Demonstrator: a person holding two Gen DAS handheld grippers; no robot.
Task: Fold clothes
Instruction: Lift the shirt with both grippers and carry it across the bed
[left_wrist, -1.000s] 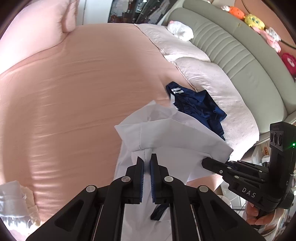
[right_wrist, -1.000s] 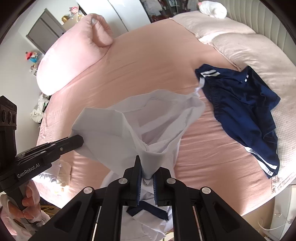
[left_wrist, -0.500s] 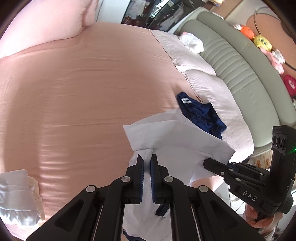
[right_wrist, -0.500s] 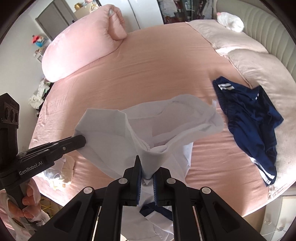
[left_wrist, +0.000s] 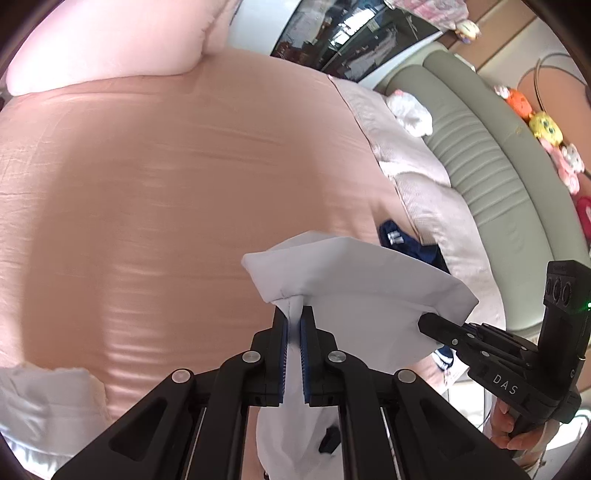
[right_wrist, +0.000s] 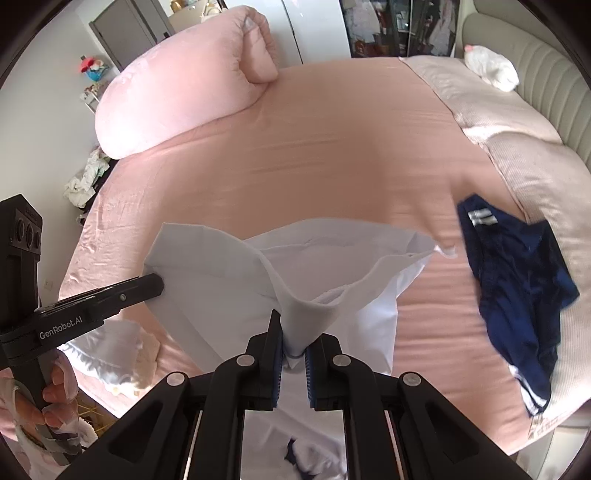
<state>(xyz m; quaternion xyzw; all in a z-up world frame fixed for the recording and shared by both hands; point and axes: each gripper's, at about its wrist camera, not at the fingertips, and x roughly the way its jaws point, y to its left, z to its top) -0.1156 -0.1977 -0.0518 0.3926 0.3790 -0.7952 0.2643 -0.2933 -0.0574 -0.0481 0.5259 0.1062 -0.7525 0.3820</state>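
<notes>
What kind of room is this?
Most likely a bedroom. A big bed with a pink sheet fills the view, with a padded headboard, a rolled pink duvet, and plush toys behind it.

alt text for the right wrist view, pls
The right gripper is shut on a bunched edge of a white shirt held above a pink bed, while the left gripper clamps the shirt's other end at the left. Navy shorts lie on the bed to the right, and a pink duvet roll sits at the far side.
</notes>
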